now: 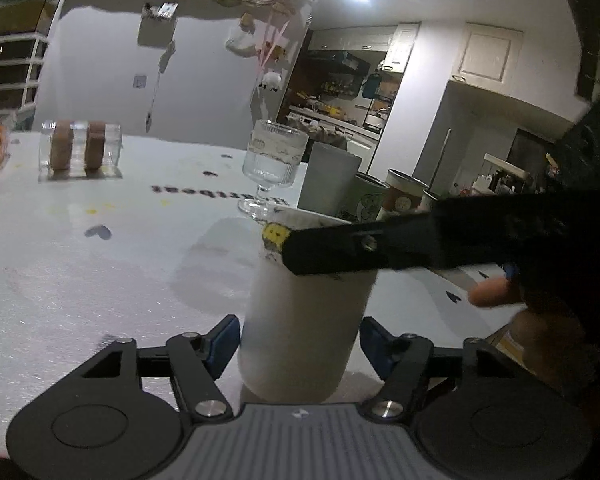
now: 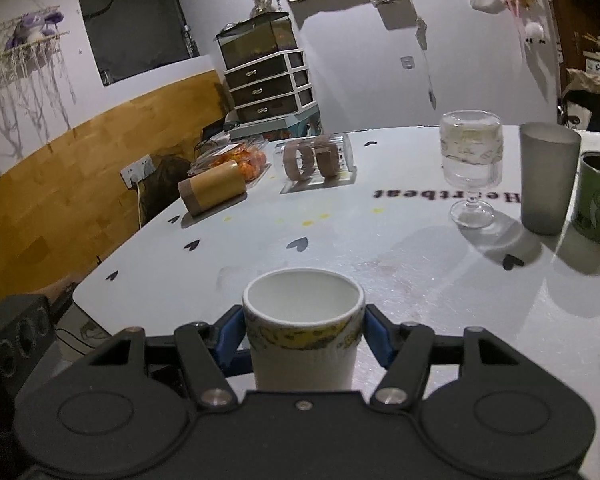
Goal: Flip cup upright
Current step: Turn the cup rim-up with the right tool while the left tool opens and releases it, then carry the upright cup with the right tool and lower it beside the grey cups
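A white paper cup [image 1: 300, 320] with a yellow-patterned band near its rim stands upright, mouth up, on the white table [image 1: 80, 272]. My left gripper [image 1: 298, 340] is open, one blue pad either side of the cup's lower body, with a small gap on the right. In the right wrist view the same cup [image 2: 304, 344] sits between the blue pads of my right gripper [image 2: 304, 338], which is shut on it just under the rim. The right gripper's finger [image 1: 360, 246] crosses the cup's rim in the left wrist view.
A stemmed glass [image 2: 471, 168], a grey tumbler [image 2: 548, 178] and a green cup [image 2: 598, 196] stand behind the white cup. A clear holder with brown rings [image 2: 314, 158], a brown tube [image 2: 214, 188] and a bag of oranges [image 2: 240, 158] lie farther left. The table's left edge [image 2: 88, 280] is near.
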The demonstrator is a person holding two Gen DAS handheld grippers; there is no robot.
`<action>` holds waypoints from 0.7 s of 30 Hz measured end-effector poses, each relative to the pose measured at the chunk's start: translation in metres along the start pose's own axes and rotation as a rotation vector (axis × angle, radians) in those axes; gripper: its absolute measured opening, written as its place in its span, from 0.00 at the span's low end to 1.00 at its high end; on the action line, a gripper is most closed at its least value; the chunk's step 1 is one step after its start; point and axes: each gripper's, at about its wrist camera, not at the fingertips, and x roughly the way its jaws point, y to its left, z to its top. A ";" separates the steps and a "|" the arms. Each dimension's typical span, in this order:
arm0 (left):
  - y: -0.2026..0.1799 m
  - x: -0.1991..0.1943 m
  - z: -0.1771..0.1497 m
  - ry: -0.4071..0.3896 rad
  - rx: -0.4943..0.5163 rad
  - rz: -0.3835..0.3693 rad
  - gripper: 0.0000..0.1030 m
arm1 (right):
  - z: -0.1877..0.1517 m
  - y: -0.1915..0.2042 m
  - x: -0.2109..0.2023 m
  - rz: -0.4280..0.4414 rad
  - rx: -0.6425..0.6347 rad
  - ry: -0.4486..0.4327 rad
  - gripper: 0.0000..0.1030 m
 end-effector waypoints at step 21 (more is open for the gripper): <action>0.014 -0.013 0.001 -0.125 -0.117 0.135 0.84 | 0.050 -0.144 0.004 -0.587 0.089 -0.297 0.62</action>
